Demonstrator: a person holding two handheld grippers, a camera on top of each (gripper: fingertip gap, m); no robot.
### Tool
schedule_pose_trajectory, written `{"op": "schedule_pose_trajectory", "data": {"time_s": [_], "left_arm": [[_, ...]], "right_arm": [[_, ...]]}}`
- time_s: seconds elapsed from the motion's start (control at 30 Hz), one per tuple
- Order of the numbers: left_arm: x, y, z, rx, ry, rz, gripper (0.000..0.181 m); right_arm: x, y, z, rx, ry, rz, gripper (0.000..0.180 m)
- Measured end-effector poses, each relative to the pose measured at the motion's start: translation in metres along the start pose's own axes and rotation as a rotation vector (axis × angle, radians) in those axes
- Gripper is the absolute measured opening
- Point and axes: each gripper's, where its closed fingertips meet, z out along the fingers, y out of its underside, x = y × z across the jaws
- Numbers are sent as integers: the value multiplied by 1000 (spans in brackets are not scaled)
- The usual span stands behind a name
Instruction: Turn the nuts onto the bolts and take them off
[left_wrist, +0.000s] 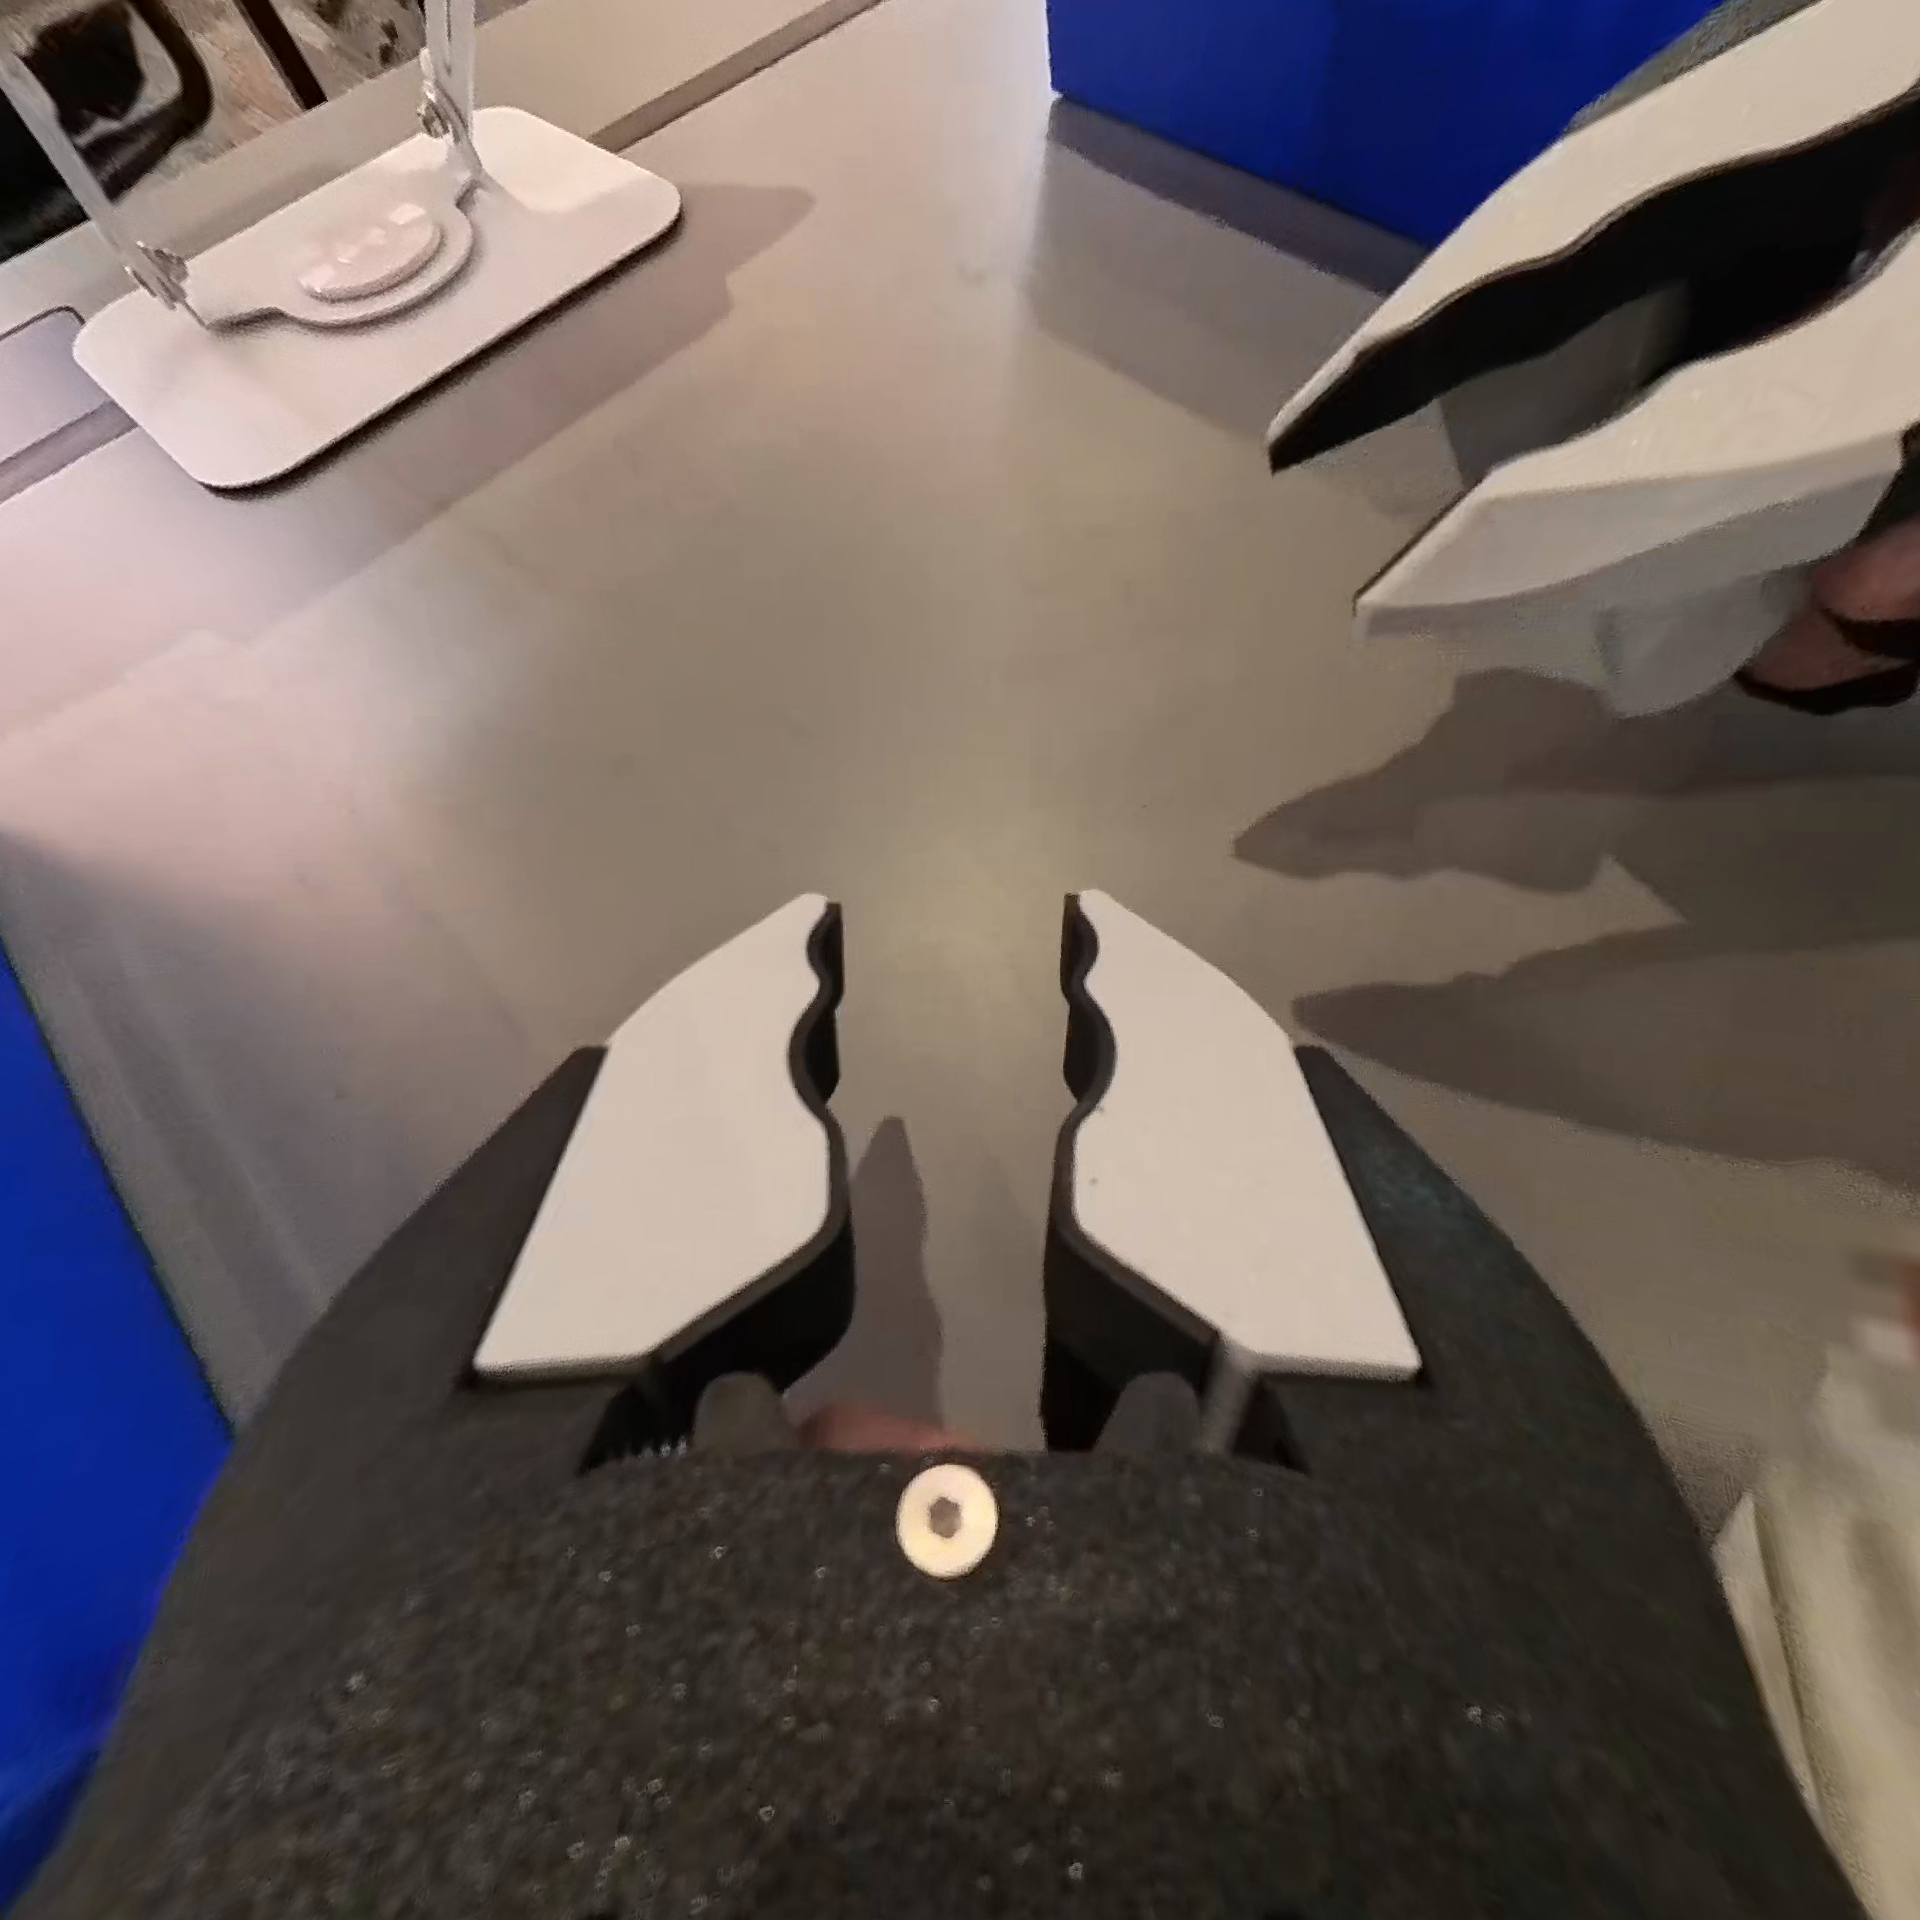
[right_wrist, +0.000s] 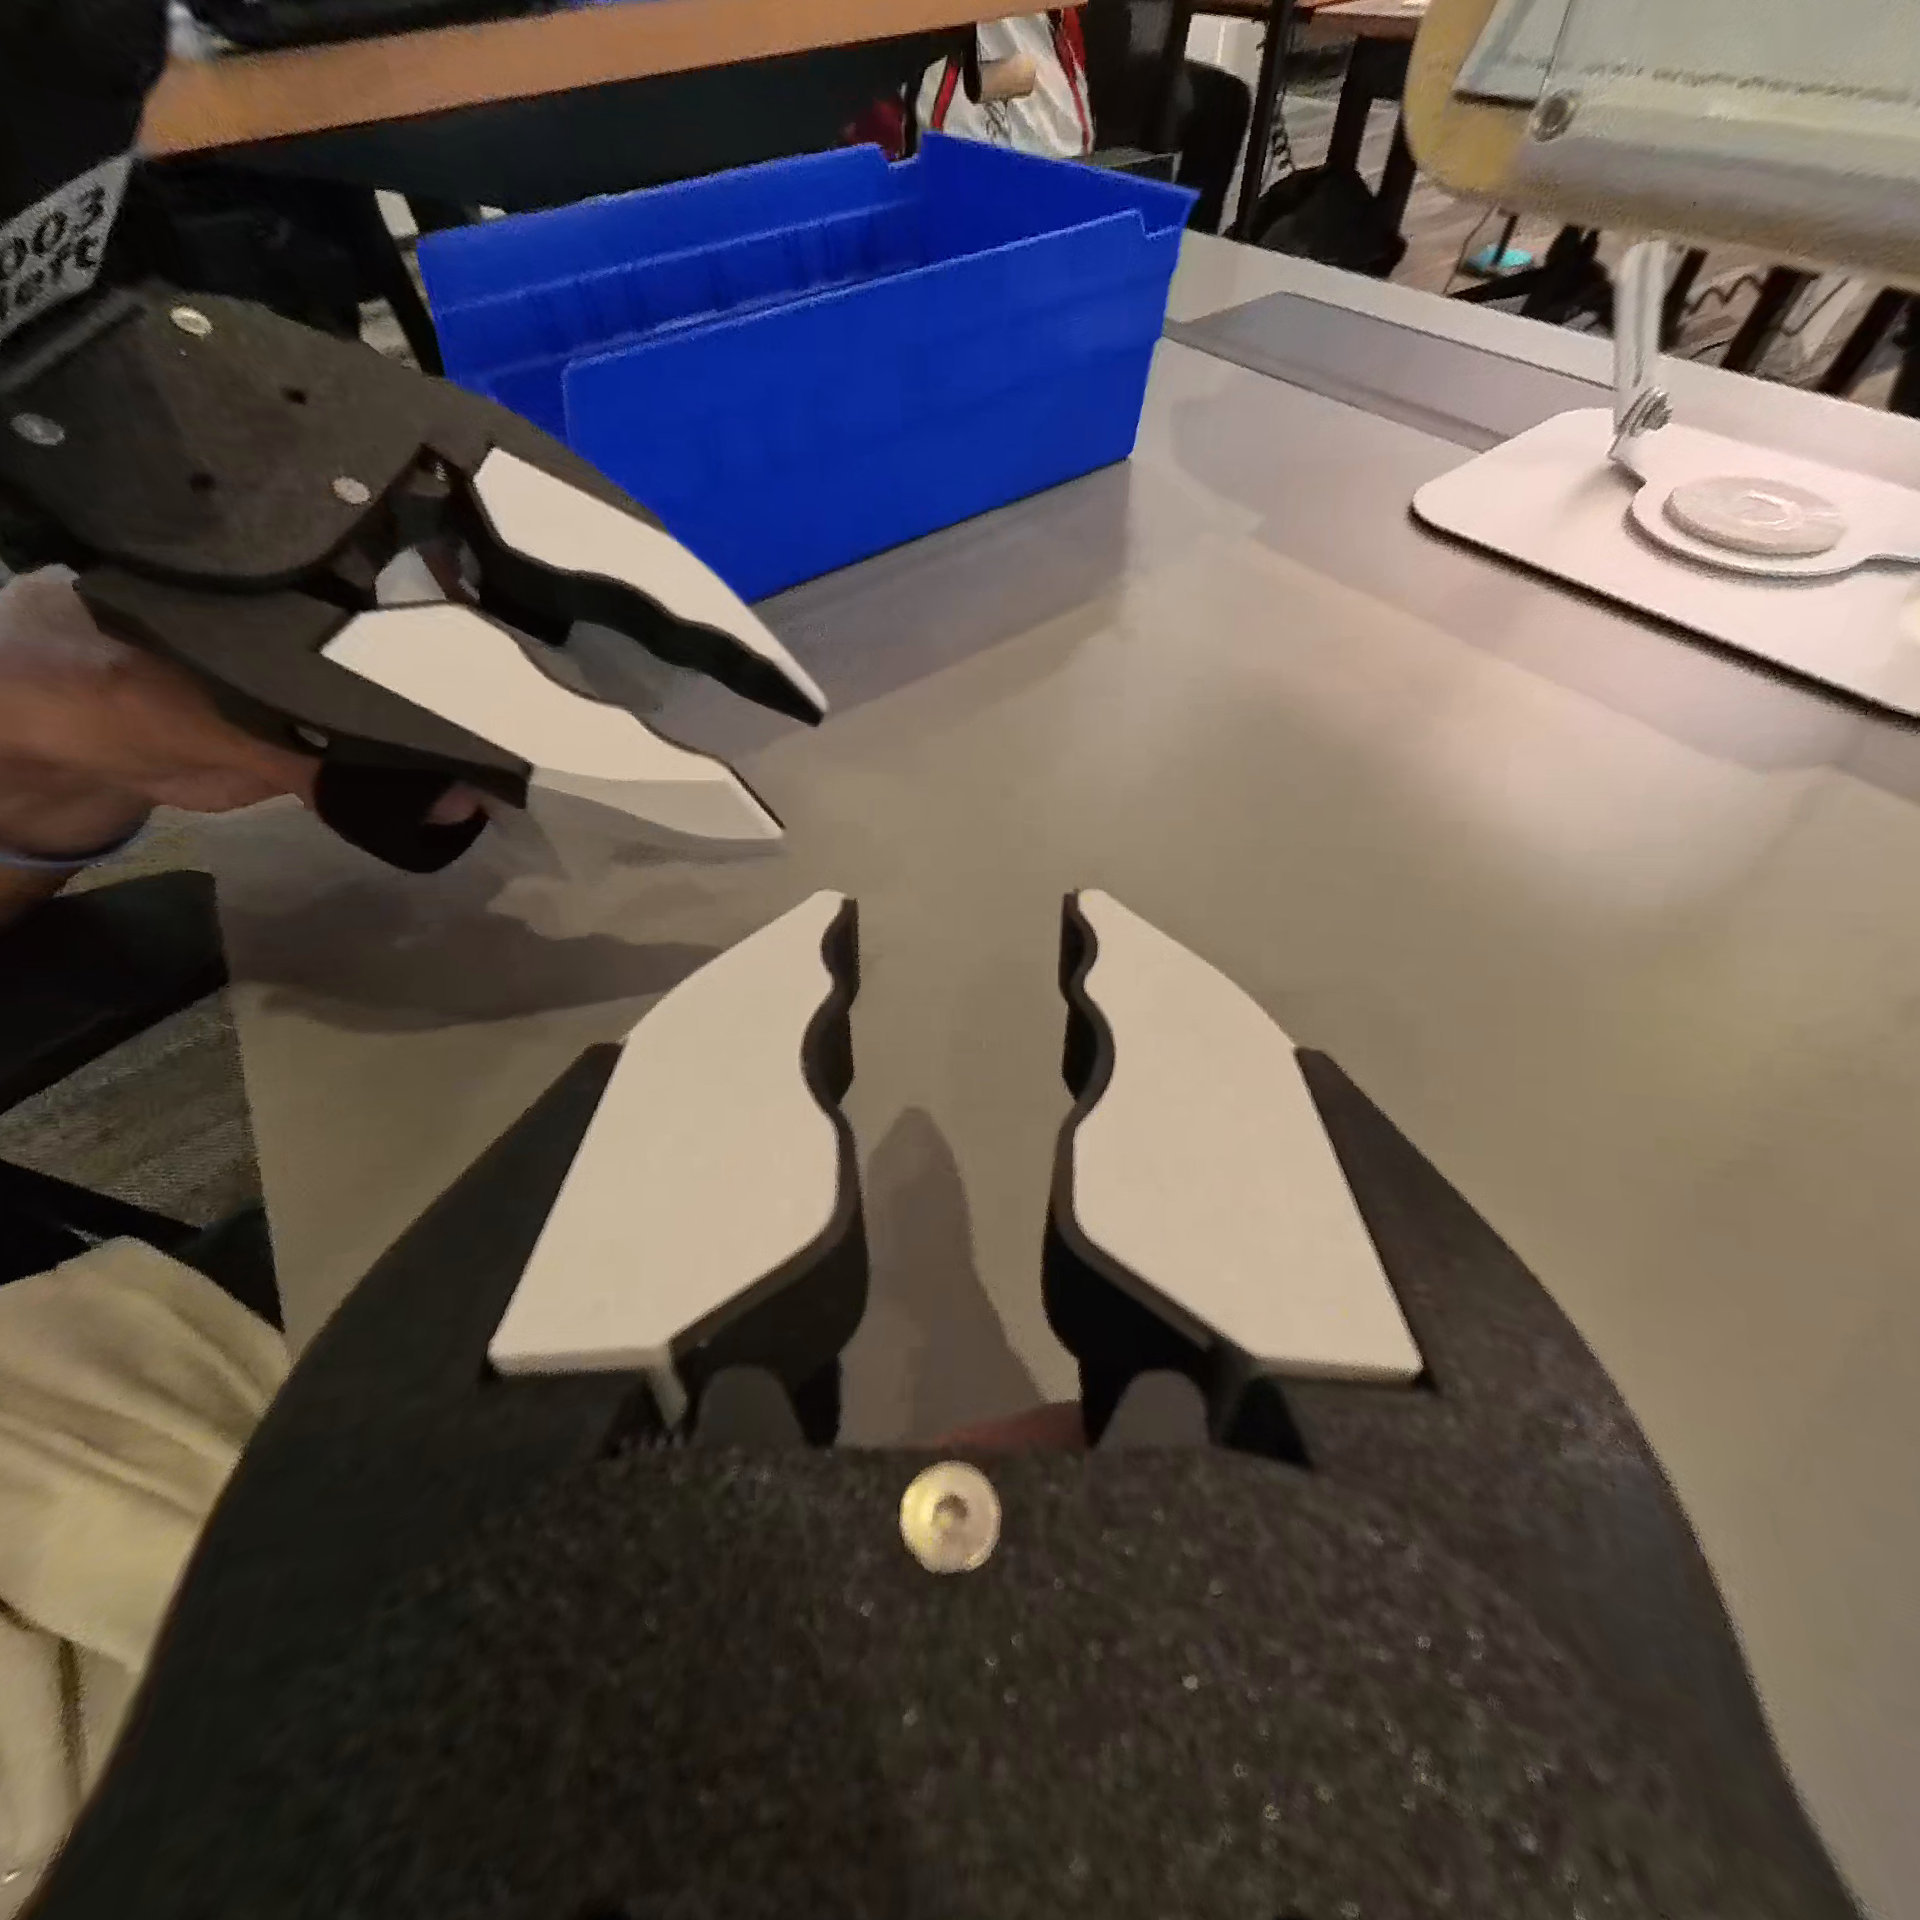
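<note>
No nut or bolt shows in either view. My left gripper (left_wrist: 951, 914) is open and empty, held over the bare grey table (left_wrist: 935, 623). My right gripper (right_wrist: 961, 909) is open and empty too, over the same table (right_wrist: 1351, 831). In the left wrist view the right gripper (left_wrist: 1320, 530) comes in from the upper right, its fingers apart. In the right wrist view the left gripper (right_wrist: 800, 769) comes in from the left, held by a hand, its fingers apart. The two grippers point toward each other above the table's middle.
A blue plastic bin (right_wrist: 821, 384) stands at the table's far side; blue walls also show in the left wrist view (left_wrist: 1299, 94). A white monitor stand base (left_wrist: 384, 291) sits on the table, also in the right wrist view (right_wrist: 1683, 540). A cream sleeve (right_wrist: 94, 1507) is near.
</note>
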Motion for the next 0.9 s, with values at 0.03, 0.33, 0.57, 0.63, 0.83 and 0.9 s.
{"op": "schedule_pose_trajectory", "data": {"time_s": [0.03,0.33,0.57,0.63,0.83,0.9], "left_arm": [[1,-2,-3,12,3,-5,45],[-122,-58,-134,46,-371,-94,50],[-252,-23,-87,-343,-342,-473,57],[-262,-5,-59,-438,-277,-589,56],[-281,46,-8,-620,-235,-877,51],[-283,53,1,-634,-244,-932,51]], "right_arm": [[0,1,-1,-8,-10,14,37],[-6,12,10,-90,-71,18,41],[-22,1,16,-107,-167,34,41],[-27,1,17,-115,-173,14,41],[-38,1,17,-129,-184,-25,41],[-39,2,17,-135,-183,-35,41]]}}
